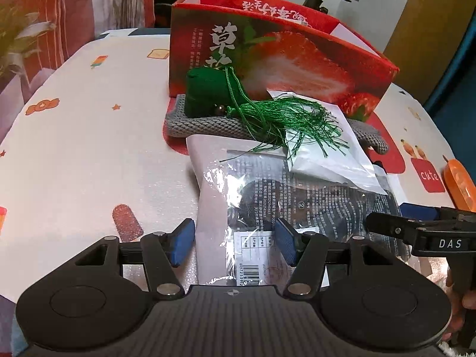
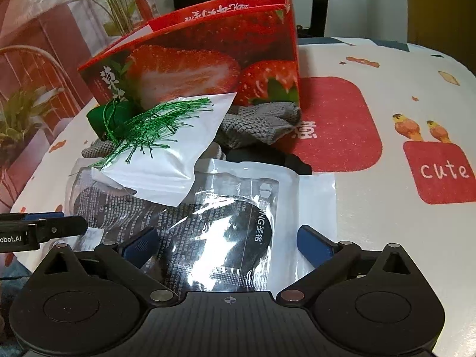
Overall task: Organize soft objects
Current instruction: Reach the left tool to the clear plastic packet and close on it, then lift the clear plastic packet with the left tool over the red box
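Observation:
A pile of soft things lies in front of a red strawberry box. A green sachet with a long tassel rests on a grey knitted cloth and a white pouch. Nearest me are clear plastic packs with dark contents. My left gripper is open, its blue pads standing either side of a pack's near edge without pressing it. My right gripper is wide open over the other pack.
A tablecloth printed with cartoons and red patches covers the table. An orange object lies at the right edge of the left wrist view. Dark stands rise behind the box, and patterned fabric hangs at the left.

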A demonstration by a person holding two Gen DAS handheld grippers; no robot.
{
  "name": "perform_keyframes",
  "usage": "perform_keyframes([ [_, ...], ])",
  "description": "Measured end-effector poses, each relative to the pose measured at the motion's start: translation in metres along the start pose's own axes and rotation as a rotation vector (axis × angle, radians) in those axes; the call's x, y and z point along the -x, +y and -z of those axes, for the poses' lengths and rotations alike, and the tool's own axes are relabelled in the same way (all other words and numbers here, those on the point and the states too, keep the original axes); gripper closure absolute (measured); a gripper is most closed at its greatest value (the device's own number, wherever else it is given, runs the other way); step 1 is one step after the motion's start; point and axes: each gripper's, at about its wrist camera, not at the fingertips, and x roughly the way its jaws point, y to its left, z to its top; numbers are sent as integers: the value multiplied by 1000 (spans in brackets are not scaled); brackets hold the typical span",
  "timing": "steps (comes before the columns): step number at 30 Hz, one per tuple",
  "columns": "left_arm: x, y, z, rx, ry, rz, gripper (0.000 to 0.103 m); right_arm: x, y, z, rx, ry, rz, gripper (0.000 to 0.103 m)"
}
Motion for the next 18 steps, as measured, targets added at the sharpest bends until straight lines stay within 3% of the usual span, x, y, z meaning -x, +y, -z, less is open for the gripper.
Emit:
perform_keyframes([
  [18, -4, -2, 0, -11, 16, -4, 41, 14, 4, -1, 12, -32, -9, 40],
])
